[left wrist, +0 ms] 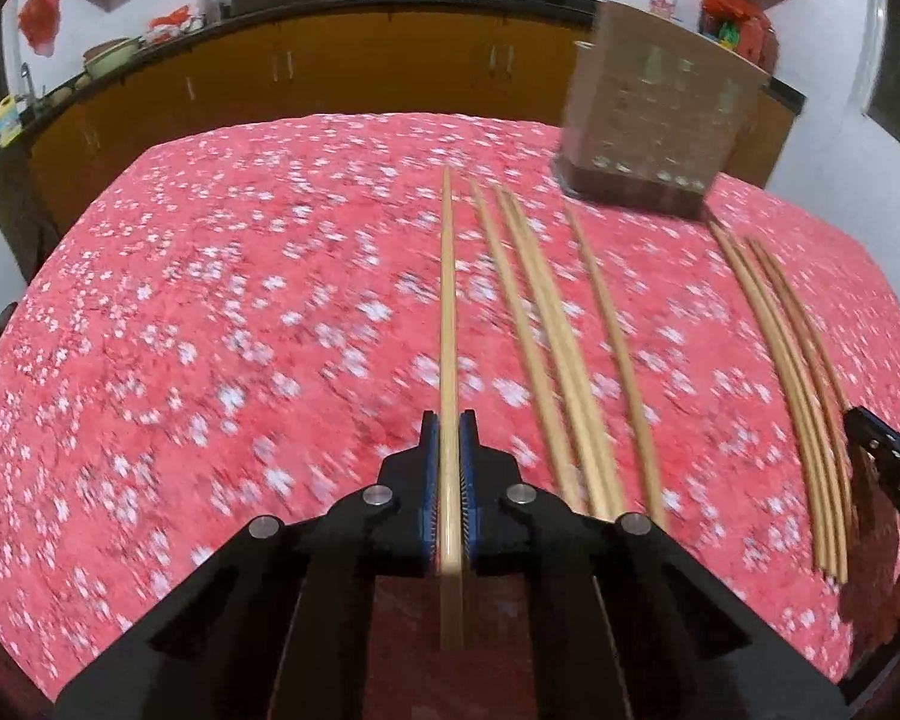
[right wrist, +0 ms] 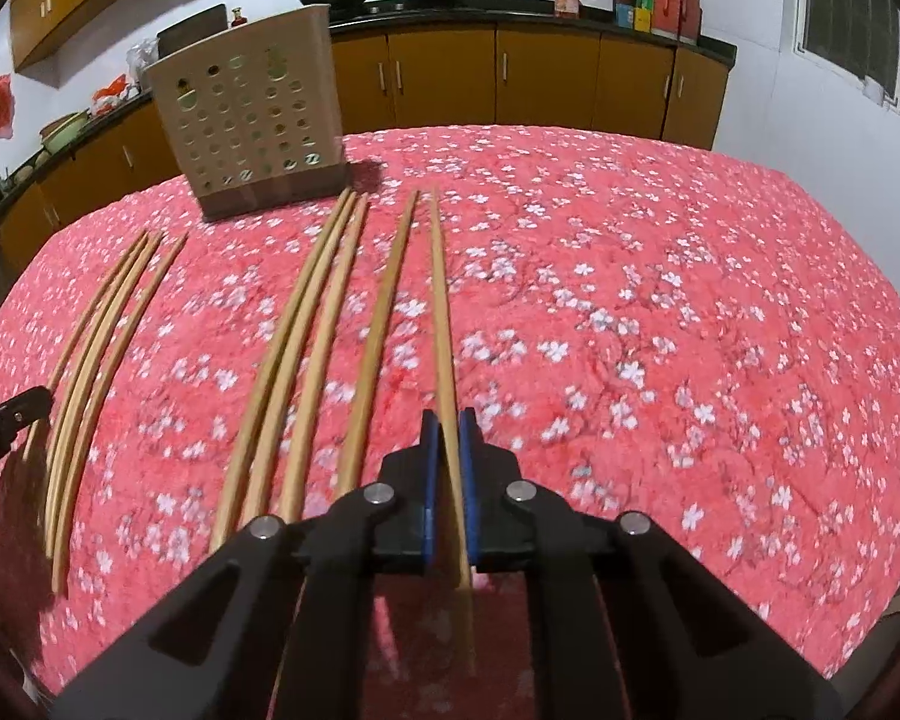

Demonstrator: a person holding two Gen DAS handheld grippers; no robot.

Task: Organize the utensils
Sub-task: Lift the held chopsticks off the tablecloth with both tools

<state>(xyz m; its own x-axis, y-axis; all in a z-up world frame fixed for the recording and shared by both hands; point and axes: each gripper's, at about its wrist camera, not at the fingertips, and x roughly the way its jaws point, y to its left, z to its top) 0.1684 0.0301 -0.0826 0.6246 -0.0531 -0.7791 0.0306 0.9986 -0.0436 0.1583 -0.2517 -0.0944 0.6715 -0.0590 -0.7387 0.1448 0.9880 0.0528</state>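
Both my left tongs point(left wrist: 449, 438) and right tongs point(right wrist: 449, 438) clamp a chopstick point(left wrist: 447, 300) lengthwise, pointing toward the perforated holder point(right wrist: 252, 132) ahead.

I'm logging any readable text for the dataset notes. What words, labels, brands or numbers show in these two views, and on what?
None can be read.
Pale lettering on the left gripper, at the right wrist view's left edge: too small and blurred.
Red boxes on the back counter: print too small.
Yellow bottle by the sink: label blurred.
The perforated utensil holder, chopsticks and floral tablecloth carry no text.
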